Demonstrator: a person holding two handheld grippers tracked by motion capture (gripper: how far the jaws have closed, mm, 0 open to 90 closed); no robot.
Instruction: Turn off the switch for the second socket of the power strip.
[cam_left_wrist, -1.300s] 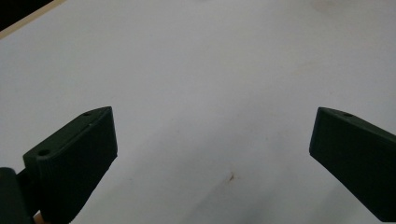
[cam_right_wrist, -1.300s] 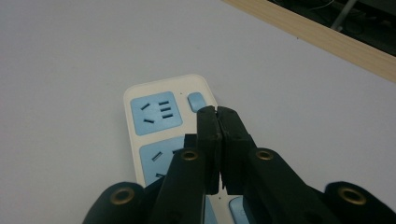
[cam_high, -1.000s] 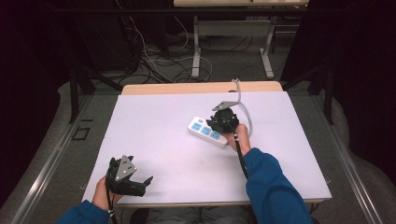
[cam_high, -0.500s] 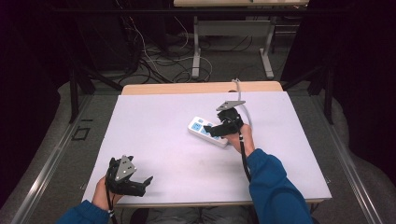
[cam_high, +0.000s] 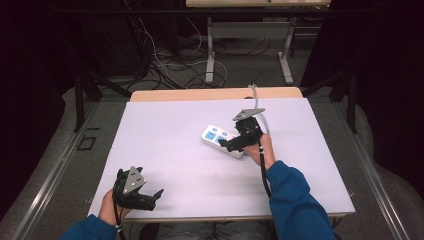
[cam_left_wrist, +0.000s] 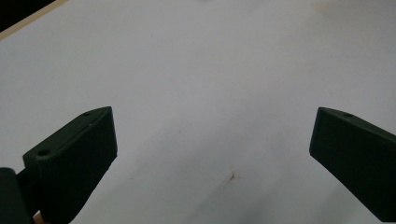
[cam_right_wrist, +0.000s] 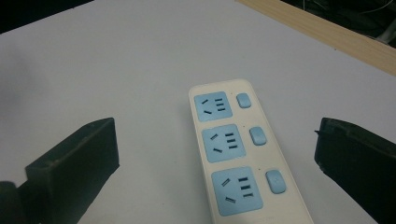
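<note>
Ok, right hand-held gripper (cam_high: 231, 146) jaws have just been opening, now spread wide above the white plastic power strip with three blue sockets (cam_right_wrist: 236, 147), nothing gripped. Strip lies flat mid-right on the white surface (cam_high: 165, 140). Left hand-held gripper (cam_high: 150, 196) wide open, empty, near front-left edge.

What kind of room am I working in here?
Probably a lab or recording workspace rather than a home. A plain white table stands ringed by dark curtains, loose cables sprawl over the floor behind it, and a white power strip is the single item on it.
</note>
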